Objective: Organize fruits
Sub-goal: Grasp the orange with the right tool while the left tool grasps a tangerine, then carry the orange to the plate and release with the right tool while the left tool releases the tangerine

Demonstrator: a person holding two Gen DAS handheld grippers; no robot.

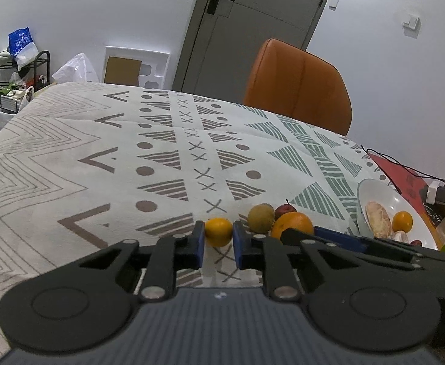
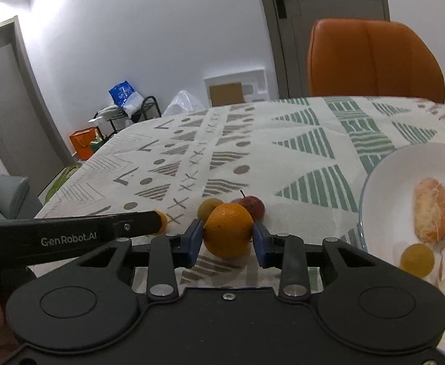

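In the left wrist view my left gripper point(image 1: 218, 238) has its blue pads pressed against both sides of a small yellow-orange citrus point(image 1: 218, 231) on the patterned tablecloth. My right gripper point(image 2: 227, 241) is shut on a large orange point(image 2: 228, 231), one pad touching each side. Just behind the large orange lie a green-brown fruit point(image 2: 209, 208) and a small red apple point(image 2: 254, 206). To the right, a white plate point(image 2: 377, 188) holds a peeled citrus point(image 2: 432, 213) and a small yellow fruit point(image 2: 417, 260). The left gripper's arm crosses the right wrist view at the left.
An orange chair point(image 1: 298, 85) stands at the table's far side. A red mat point(image 1: 398, 173) with black cables and a white charger point(image 1: 433, 190) lies past the plate at the right edge. Bare tablecloth point(image 1: 100, 152) stretches left and ahead.
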